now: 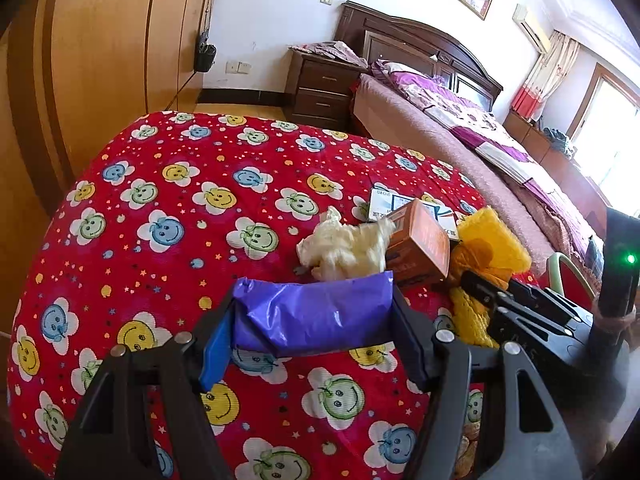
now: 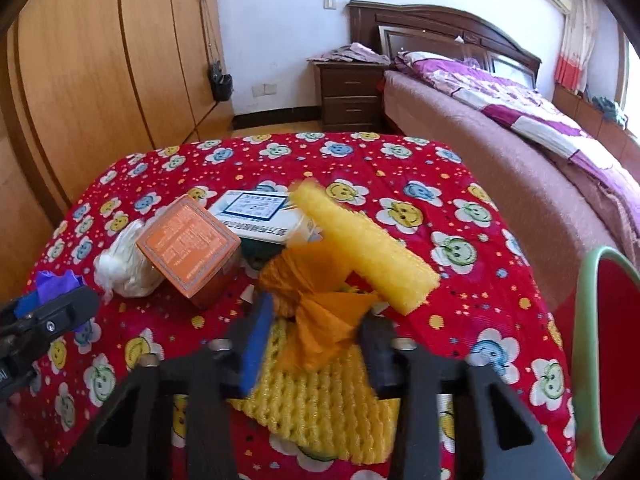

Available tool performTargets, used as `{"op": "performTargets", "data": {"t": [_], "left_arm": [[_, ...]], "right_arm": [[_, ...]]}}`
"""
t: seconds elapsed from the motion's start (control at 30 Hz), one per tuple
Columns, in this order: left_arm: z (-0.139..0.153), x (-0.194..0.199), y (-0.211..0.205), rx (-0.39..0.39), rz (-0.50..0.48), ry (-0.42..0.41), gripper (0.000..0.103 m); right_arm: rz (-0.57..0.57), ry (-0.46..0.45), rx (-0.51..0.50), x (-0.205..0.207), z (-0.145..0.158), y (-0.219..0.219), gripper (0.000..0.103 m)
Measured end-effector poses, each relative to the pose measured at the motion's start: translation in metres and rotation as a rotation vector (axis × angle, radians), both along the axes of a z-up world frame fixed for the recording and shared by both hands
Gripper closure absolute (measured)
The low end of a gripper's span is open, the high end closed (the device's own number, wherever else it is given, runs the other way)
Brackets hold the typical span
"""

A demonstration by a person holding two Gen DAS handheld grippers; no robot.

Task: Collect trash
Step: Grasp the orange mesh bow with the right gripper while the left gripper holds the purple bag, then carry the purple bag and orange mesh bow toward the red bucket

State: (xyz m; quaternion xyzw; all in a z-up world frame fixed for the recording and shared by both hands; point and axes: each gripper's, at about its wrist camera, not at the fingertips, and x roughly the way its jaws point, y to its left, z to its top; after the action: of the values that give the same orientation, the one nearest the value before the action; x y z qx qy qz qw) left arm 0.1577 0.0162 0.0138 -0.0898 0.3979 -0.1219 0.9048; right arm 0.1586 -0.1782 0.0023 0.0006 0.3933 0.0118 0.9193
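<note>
Bedroom w/ a counter (image 2: 400, 168) under a red smiley-flower cloth. Our left gripper (image 1: 316, 320) has its jaws clamped on a purple bag (image 1: 320, 312). The right gripper (image 2: 316, 344) sits around an orange wrapper (image 2: 320, 320) atop yellow foam netting (image 2: 320, 408); looks pinched, tho it's blurry. Trash is mid-counter: tissue wad (image 1: 344, 248), orange box (image 2: 188, 248).

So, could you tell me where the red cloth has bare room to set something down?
The tablecloth is bare from the wardrobe-side edge to the white wad. It is crowded around the orange box, the white carton and the yellow foam net.
</note>
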Motion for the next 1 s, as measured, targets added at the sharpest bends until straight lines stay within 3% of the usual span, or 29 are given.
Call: {"op": "performTargets", "data": {"t": [0.03,0.17,0.53,1.0], "left_arm": [[0.0,0.0,0.001,-0.002,-0.001,0.001,0.034],[0.001,-0.006,0.002,-0.003,-0.01,-0.003,0.034],[0.017,-0.033,-0.003,-0.017,-0.038,-0.027,0.034],[0.038,-0.066,-0.02,-0.032,-0.088,-0.061,0.034]], "right_arm": [[0.004,0.004,0.015,-0.002,0.0,-0.002,0.084],[-0.015,-0.01,0.06,-0.011,0.002,-0.007,0.089],[-0.028,-0.115,0.176,-0.065,0.031,-0.016,0.089],[-0.05,-0.183,0.222,-0.119,0.054,-0.032,0.089]]}}
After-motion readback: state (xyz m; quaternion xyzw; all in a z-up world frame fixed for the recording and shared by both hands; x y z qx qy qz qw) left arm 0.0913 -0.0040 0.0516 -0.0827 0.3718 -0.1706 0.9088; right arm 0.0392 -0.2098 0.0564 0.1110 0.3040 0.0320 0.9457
